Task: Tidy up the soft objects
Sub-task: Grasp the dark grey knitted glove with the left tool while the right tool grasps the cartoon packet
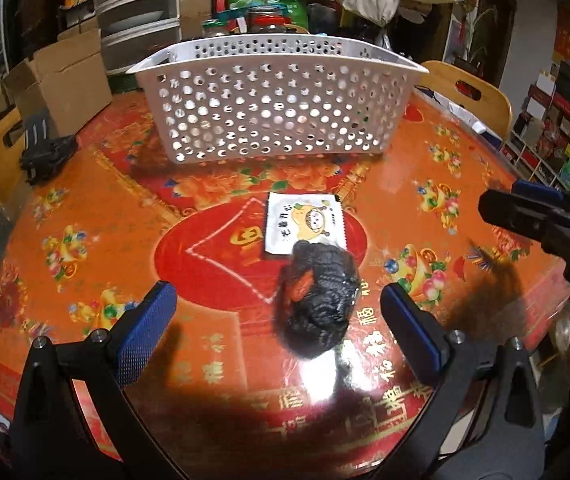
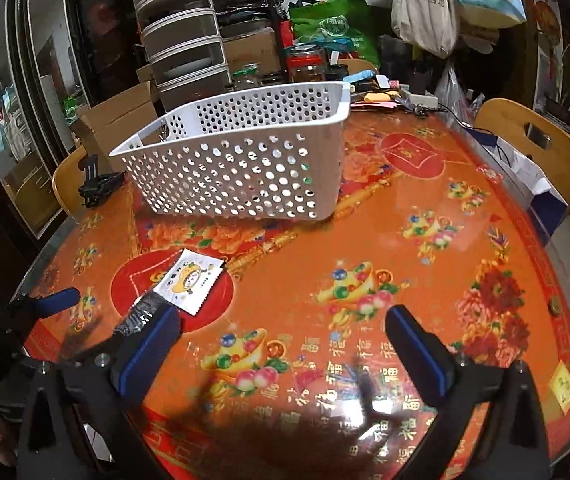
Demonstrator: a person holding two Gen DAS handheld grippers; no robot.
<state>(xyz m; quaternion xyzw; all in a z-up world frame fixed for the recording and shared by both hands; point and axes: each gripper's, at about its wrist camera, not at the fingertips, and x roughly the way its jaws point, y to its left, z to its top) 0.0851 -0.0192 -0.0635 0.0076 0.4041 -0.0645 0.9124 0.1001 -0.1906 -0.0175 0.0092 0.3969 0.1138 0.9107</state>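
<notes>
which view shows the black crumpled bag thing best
The left wrist view: the crumpled black plastic bag lies whole between the open left claw fingers. The right wrist view shows only a sliver, mostly hidden behind a blue finger pad.

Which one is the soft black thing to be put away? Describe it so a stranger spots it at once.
Start at the white perforated basket on the orange table. Nearer than it lies a flat white packet with a cartoon face. The black bundle overlaps that packet's near edge: dark, lumpy and glossy, between the open left tool fingers.
</notes>
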